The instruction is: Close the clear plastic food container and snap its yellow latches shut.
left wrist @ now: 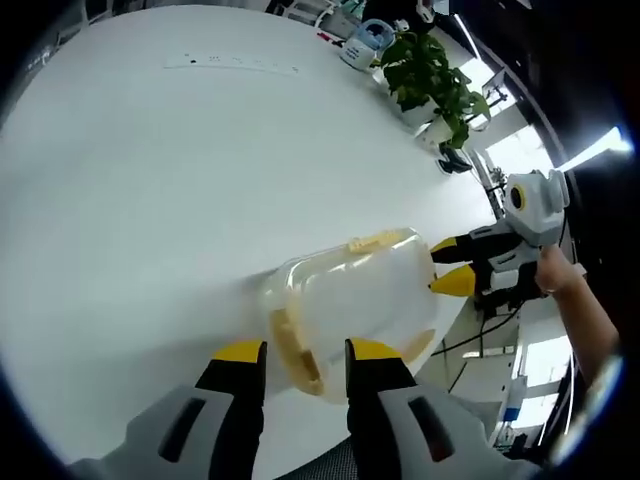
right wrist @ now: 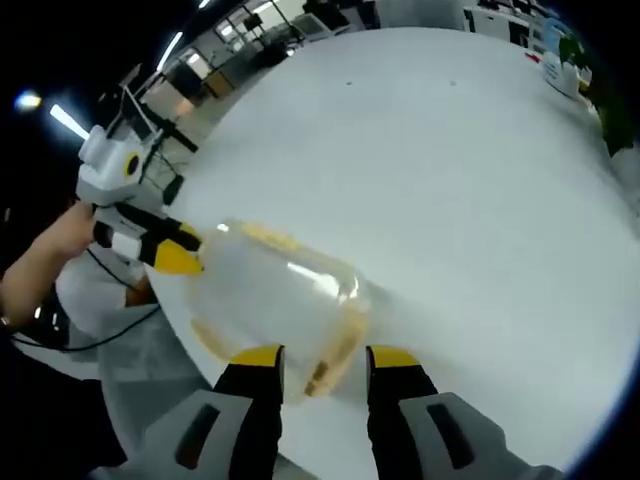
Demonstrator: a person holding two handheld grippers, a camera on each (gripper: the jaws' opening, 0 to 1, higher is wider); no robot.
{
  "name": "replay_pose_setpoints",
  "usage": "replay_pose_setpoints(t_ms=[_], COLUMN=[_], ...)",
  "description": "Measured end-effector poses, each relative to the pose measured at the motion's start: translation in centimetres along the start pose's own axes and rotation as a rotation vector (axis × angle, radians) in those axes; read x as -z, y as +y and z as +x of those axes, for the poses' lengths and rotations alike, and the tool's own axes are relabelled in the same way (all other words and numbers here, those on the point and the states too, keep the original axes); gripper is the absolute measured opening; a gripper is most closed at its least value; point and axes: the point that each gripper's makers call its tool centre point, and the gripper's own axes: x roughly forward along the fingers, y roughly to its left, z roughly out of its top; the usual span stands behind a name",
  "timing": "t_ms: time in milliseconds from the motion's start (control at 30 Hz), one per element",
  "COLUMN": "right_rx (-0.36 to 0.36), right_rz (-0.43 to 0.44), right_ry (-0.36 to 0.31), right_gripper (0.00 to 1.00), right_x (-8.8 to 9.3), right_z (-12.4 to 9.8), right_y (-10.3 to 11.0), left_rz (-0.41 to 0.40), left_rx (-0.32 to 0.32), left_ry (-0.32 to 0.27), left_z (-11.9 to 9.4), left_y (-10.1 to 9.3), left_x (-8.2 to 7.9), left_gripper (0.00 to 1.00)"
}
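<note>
**Container bracketed at both ends, near the tabletop edge**

My left tongs [left wrist: 305,358] stand spread at one short end of the clear container [left wrist: 365,295], straddling its yellow latch [left wrist: 293,345] so I can press it home. My right tongs [right wrist: 325,362] wait spread at the opposite end, bracing it. The container lies close to the white tabletop [left wrist: 150,180] edge; broad bare surface stretches away towards the potted plant [left wrist: 435,75].

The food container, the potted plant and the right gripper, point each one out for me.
Food container [left wrist: 365,290], left gripper view, on its clear lid.
Potted plant [left wrist: 432,72], left gripper view, on its green leaves.
Right gripper [right wrist: 322,362], right gripper view, midway between its yellow fingertips.
</note>
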Motion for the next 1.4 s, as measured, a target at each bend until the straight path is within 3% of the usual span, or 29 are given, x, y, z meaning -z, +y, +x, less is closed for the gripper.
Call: replay_pose_setpoints(t_ms=[167, 500, 967, 1000, 1033, 1133, 1333, 1400], right_rx=[-0.019, -0.045, -0.05, -0.051, -0.054, -0.056, -0.098, -0.092], right_rz=[0.022, 0.091, 0.107, 0.11, 0.11, 0.111, 0.176, 0.159], right_ry=[0.001, -0.007, 0.005, 0.013, 0.018, 0.027, 0.055, 0.069], right_gripper=[0.27, 0.25, 0.22, 0.22, 0.21, 0.21, 0.18, 0.19], right_x=[-0.1, 0.2, -0.1, -0.1, -0.1, -0.1, 0.7, 0.6], right_z=[0.2, 0.1, 0.0, 0.1, 0.1, 0.1, 0.5, 0.5], right_y=[0.4, 0.6, 0.7, 0.6, 0.7, 0.8, 0.8, 0.9], left_rz=[-0.097, -0.13, -0.184, -0.235, -0.249, -0.202, -0.211, -0.19], left_rx=[0.048, 0.059, 0.073, 0.097, 0.095, 0.087, 0.082, 0.061], left_ry=[-0.006, -0.013, 0.001, 0.041, 0.003, -0.009, 0.005, 0.014], left_z=[0.2, -0.1, -0.1, -0.1, 0.2, 0.2, 0.5, 0.6], left_y=[-0.3, -0.3, -0.4, -1.0, -0.6, -0.5, -0.7, -0.9], left_x=[0.4, 0.6, 0.5, 1.3, 0.6, 0.5, 0.5, 0.4], left_gripper=[0.27, 0.26, 0.22, 0.21, 0.21, 0.21, 0.21, 0.22])
